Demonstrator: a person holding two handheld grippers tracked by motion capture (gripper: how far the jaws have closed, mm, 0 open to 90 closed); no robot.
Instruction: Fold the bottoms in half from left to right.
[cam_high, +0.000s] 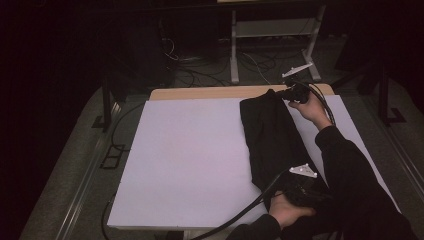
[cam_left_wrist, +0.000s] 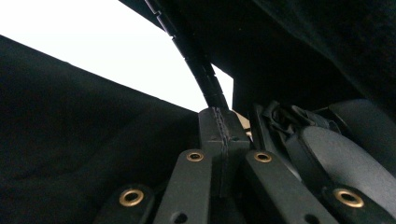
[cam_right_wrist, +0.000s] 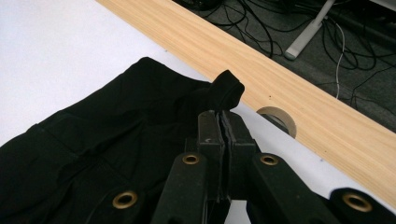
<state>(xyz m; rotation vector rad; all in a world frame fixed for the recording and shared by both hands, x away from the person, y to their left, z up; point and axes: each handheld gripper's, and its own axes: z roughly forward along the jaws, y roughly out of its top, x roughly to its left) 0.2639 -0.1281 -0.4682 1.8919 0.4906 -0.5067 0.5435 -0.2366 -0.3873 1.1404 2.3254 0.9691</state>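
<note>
- Work in hand: folding or laying out a black garment (cam_high: 272, 137) on the white sheet (cam_high: 190, 155) that covers the table (cam_high: 200, 93).
- Garment sits on the right half of the sheet, a long narrow strip running from the far edge back toward the person. Looks already folded lengthwise, judging by the doubled layers in the right gripper view.
- Right gripper (cam_high: 291, 93) is at the far end of the garment, near the wooden table edge. Fingers (cam_right_wrist: 210, 133) pressed together on a small bunched corner of cloth (cam_right_wrist: 227, 88), which sticks up past the tips.
- Left gripper (cam_high: 295, 187) is at the near end, low over the cloth, hand wrapped round it. In the left gripper view its fingers (cam_left_wrist: 211, 126) are closed tight, dark fabric all around; a thin edge seems caught between them, but I can't confirm it.
- So both ends are pinched, garment mostly flat and straight, only slight wrinkles mid-length.
- Done, as I read it: lengthwise fold, both ends gripped.
- Left, my guess: a crosswise fold, far end brought to near end or the reverse, then release and smooth. Left half of the sheet is free for that.
- Risk: the far corner grip is small and could slip if pulled hard.
</note>
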